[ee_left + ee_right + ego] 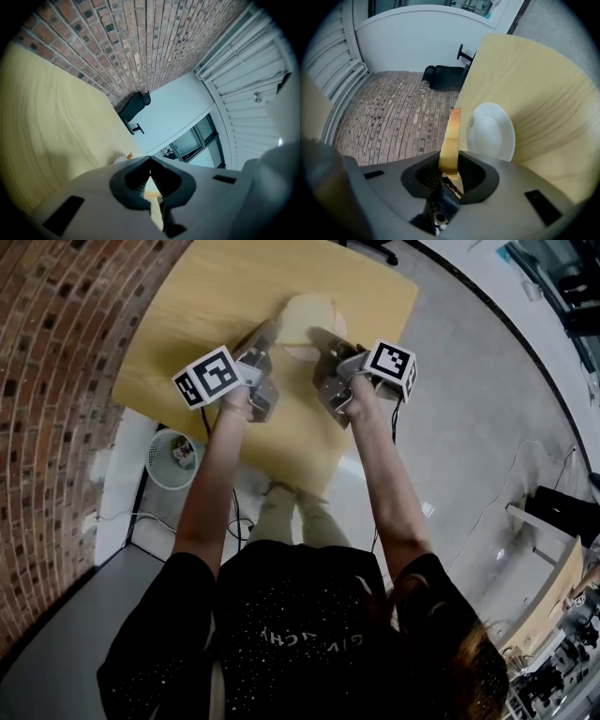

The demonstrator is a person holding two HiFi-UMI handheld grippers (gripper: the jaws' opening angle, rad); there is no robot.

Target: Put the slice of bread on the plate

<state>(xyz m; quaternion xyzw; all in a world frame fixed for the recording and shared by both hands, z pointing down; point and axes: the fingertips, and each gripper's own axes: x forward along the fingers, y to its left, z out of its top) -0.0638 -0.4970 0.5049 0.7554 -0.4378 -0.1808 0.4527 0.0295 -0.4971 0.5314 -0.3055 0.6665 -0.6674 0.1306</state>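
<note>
A pale slice of bread (307,317) hangs flat just over the white plate (302,353) on the wooden table (216,296). My right gripper (317,334) is shut on the slice's near right edge. In the right gripper view the bread (451,140) sticks out edge-on from the right gripper (450,161), with the plate (492,133) beside it. My left gripper (270,331) sits at the bread's left edge. In its own view the left gripper (150,158) has its tips together, and a pale sliver shows behind them that I cannot identify.
A brick wall (56,352) runs along the table's left side. A white waste basket (173,457) stands on the floor by the near left corner. A black chair (443,76) stands beyond the table's far end. The table's near edge lies under my wrists.
</note>
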